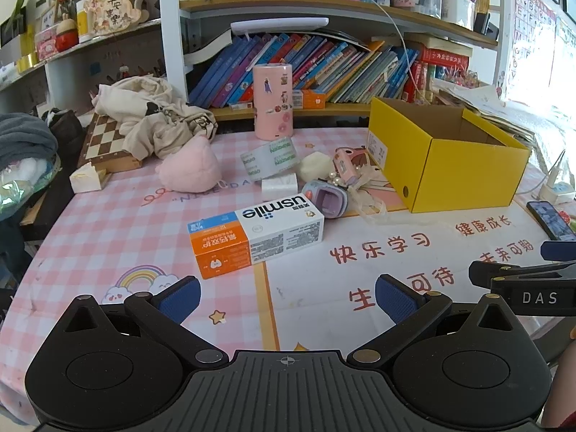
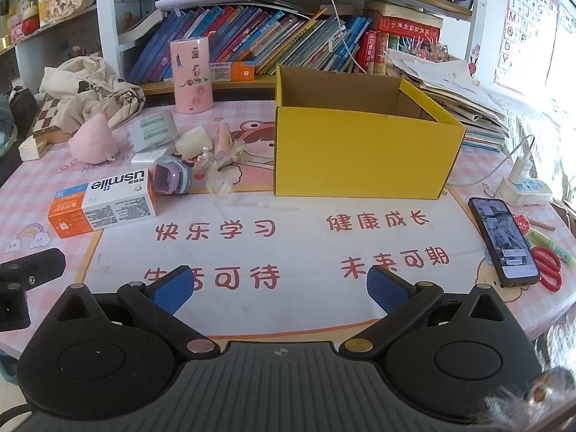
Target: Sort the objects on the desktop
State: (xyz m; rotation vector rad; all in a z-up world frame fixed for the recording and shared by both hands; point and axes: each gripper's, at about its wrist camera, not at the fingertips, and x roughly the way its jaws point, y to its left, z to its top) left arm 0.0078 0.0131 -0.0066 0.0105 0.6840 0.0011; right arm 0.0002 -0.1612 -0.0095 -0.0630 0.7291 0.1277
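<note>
Desk mat (image 2: 288,187) is holding loose clutter: toothpaste box (image 1: 255,239), tape (image 1: 270,158); yellow box (image 2: 360,151) looking empty. Both grippers (image 1: 288,298) (image 2: 279,288) are hovering wide, empty.

A desk with a pink checked mat (image 2: 252,324) carries, on the far left, a chessboard (image 1: 104,144) and pink plush (image 1: 189,169); toward the middle a toothpaste box (image 2: 102,203), tape roll (image 2: 151,131) and pink cylinder (image 2: 190,75); a yellow box (image 2: 363,154) far right; a phone (image 2: 504,241) and scissors (image 2: 549,266) near right.
</note>
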